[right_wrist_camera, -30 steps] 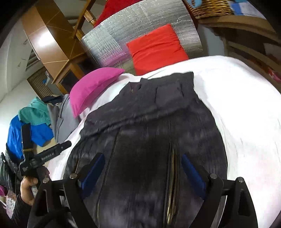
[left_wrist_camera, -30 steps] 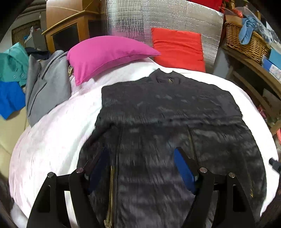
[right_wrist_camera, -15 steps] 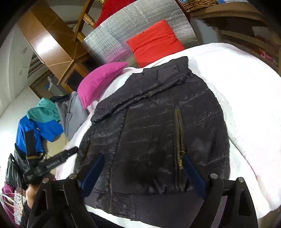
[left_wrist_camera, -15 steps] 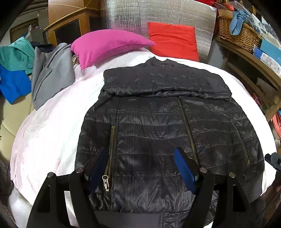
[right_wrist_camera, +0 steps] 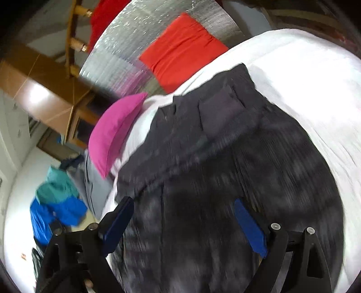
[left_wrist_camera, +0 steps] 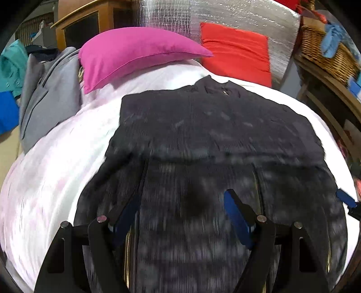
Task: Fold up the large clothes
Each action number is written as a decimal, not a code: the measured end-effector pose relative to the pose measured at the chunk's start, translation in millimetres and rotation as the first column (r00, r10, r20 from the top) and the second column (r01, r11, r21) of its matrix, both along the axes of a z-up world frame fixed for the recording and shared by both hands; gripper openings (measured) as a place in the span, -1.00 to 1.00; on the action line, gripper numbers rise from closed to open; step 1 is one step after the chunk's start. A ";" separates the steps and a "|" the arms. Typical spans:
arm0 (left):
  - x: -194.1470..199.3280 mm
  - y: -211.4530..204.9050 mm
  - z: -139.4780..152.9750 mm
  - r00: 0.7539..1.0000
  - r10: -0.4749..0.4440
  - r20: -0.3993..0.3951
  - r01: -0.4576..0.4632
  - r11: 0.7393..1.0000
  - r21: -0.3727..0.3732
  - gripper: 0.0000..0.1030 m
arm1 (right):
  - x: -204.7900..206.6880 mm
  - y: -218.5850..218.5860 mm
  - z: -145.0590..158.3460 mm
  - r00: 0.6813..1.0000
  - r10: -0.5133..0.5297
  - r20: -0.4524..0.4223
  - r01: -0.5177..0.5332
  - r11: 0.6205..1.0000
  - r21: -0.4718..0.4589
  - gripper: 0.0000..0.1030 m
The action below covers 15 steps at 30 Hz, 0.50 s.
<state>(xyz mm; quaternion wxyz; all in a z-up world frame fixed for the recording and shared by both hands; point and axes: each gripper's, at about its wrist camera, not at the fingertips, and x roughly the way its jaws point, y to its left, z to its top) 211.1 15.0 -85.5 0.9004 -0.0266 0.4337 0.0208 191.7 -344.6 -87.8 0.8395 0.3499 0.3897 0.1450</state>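
Note:
A black quilted jacket (left_wrist_camera: 214, 139) lies flat on the white bed (left_wrist_camera: 56, 162), collar at the far end, sleeves folded across its upper part. It also shows in the right wrist view (right_wrist_camera: 214, 157). My left gripper (left_wrist_camera: 180, 202) is open and empty, low over the jacket's lower part. My right gripper (right_wrist_camera: 182, 209) is open and empty, also low over the jacket's lower part. The right gripper's blue fingertip (left_wrist_camera: 345, 198) shows at the right edge of the left wrist view. Both views are blurred by motion.
A pink pillow (left_wrist_camera: 135, 51) and a red cushion (left_wrist_camera: 237, 51) lie at the head of the bed against a silver foil panel (left_wrist_camera: 225, 13). Grey and blue-teal garments (left_wrist_camera: 45, 90) are piled at the left. A wicker basket (left_wrist_camera: 327, 54) stands on a shelf at right.
Both grippers have moved forward and down over the jacket. The hem that showed half a second ago is out of view. Both jaws stay open.

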 end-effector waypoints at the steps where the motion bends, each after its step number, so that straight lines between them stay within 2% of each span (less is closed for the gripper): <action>1: 10.1 0.1 -0.8 1.000 0.005 -0.002 -0.005 1.000 0.002 0.51 | 17.1 1.2 3.3 1.000 -0.004 0.008 0.004 1.000 0.002 0.79; 7: 66.8 5.0 -5.0 0.998 0.060 -0.005 -0.060 0.998 0.001 0.51 | 91.0 20.4 11.3 0.998 0.046 0.044 -0.044 0.998 -0.045 0.79; 10: 84.5 4.3 -8.1 0.998 0.069 -0.003 -0.069 0.998 0.006 0.51 | 113.1 26.1 -10.9 0.999 0.045 -0.019 -0.047 0.994 -0.094 0.79; 12: 95.9 2.5 -15.6 0.997 0.068 -0.022 -0.067 0.998 0.012 0.51 | 119.3 26.9 -28.2 0.997 0.053 -0.058 -0.059 0.993 -0.102 0.79; 15: 105.6 -1.6 -28.5 0.997 0.056 -0.053 -0.054 0.997 0.047 0.51 | 117.2 32.7 -28.4 0.996 0.080 -0.033 -0.084 0.985 -0.149 0.79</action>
